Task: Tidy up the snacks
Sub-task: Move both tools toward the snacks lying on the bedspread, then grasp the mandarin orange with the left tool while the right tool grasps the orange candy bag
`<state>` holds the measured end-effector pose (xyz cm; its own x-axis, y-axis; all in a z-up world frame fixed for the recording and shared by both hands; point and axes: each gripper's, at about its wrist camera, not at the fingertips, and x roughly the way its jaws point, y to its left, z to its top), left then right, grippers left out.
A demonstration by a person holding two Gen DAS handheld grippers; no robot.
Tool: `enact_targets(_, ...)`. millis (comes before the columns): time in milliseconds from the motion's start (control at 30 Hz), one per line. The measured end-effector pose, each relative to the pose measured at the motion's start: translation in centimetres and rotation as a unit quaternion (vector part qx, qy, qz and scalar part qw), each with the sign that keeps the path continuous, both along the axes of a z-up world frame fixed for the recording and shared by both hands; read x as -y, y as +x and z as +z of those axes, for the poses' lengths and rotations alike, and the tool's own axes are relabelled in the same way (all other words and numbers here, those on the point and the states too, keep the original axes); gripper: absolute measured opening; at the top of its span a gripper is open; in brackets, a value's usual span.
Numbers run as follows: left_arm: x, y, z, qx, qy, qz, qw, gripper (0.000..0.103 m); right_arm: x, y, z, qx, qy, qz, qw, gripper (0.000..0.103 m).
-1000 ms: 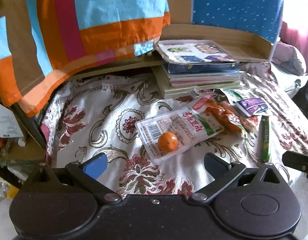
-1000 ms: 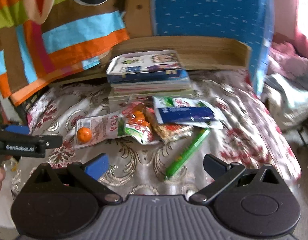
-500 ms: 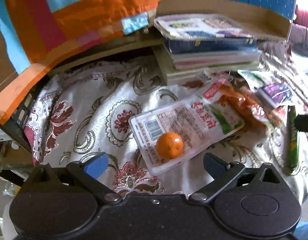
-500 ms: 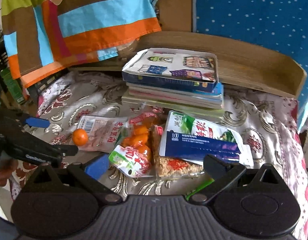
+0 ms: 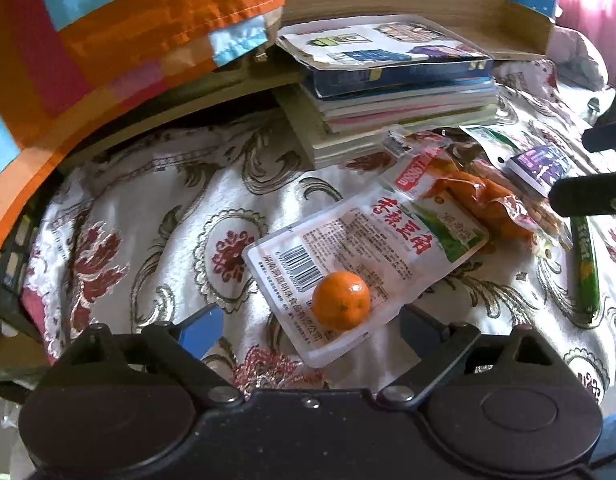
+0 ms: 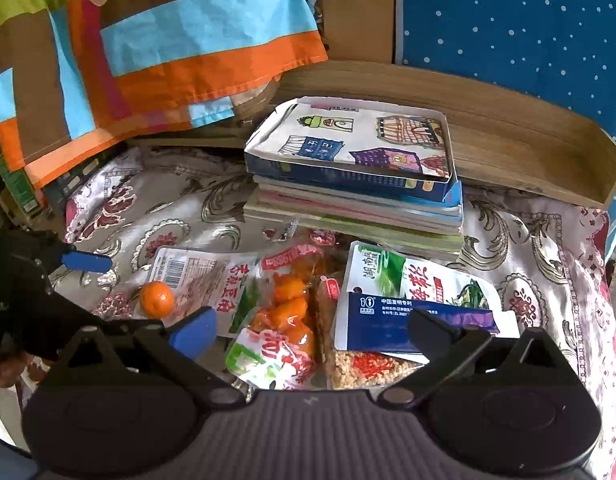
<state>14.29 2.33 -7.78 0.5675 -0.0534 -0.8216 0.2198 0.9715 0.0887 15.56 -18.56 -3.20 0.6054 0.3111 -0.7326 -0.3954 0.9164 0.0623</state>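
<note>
A small orange (image 5: 340, 306) (image 6: 157, 299) lies on a white snack pouch (image 5: 368, 252) (image 6: 204, 280) on the patterned cloth. Beside it lie an orange-filled bag (image 5: 472, 196) (image 6: 288, 316), a rice-cracker pack (image 6: 360, 368), a blue and green pouch (image 6: 412, 300) (image 5: 536, 162) and a green stick pack (image 5: 584, 264). My left gripper (image 5: 308, 326) is open and empty, just short of the orange. My right gripper (image 6: 312, 332) is open and empty above the orange-filled bag and cracker pack.
A stack of books (image 6: 360, 184) (image 5: 392, 84) stands behind the snacks, with a wooden tray (image 6: 508, 136) behind it. A striped cloth (image 6: 148, 60) hangs at the left. A blue dotted panel (image 6: 508, 20) is at the back right. The table edge drops off at the right.
Both grippers have moved forward and lower toward the snacks. The orange now sits close between the left fingers, and the right gripper is over the middle of the pile.
</note>
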Motion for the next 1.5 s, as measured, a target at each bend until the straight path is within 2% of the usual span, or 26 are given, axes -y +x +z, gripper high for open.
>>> enact_targets(133,0.1,0.0,0.0,0.004,0.001,-0.016,0.9999,0.095,-0.5,0.1,-0.1,-0.005,0.002,-0.005,1.000,0.103)
enact_targets(400,0.1,0.4,-0.2,-0.002,-0.023,-0.029,0.9993,0.080,-0.8,0.2,-0.3,-0.018,0.014,-0.016,1.000,0.103)
enact_targets(500,-0.1,0.5,-0.1,-0.003,-0.031,-0.031,0.9990,0.071,-1.1,0.2,-0.3,-0.021,0.017,-0.010,1.000,0.100)
enact_targets(567,-0.2,0.7,-0.2,-0.006,-0.034,-0.031,0.9989,0.059,-1.3,0.2,-0.4,-0.025,0.021,-0.006,0.999,0.097)
enact_targets(633,-0.2,0.8,-0.3,-0.008,-0.037,-0.034,0.9987,0.053,-1.5,0.3,-0.6,-0.030,0.022,-0.004,0.999,0.094)
enact_targets(867,-0.2,1.2,-0.7,-0.017,-0.044,-0.044,0.9979,0.037,-2.3,0.5,-1.4,-0.045,0.015,0.004,0.999,0.082)
enact_targets(1233,0.2,1.7,-0.8,-0.020,-0.039,-0.052,0.9977,0.035,-3.7,1.1,-2.8,-0.048,-0.021,0.005,0.999,0.057)
enact_targets(1500,0.3,1.9,-0.8,-0.021,-0.039,-0.051,0.9977,0.035,-4.3,1.2,-3.1,-0.035,-0.050,0.005,0.998,0.054)
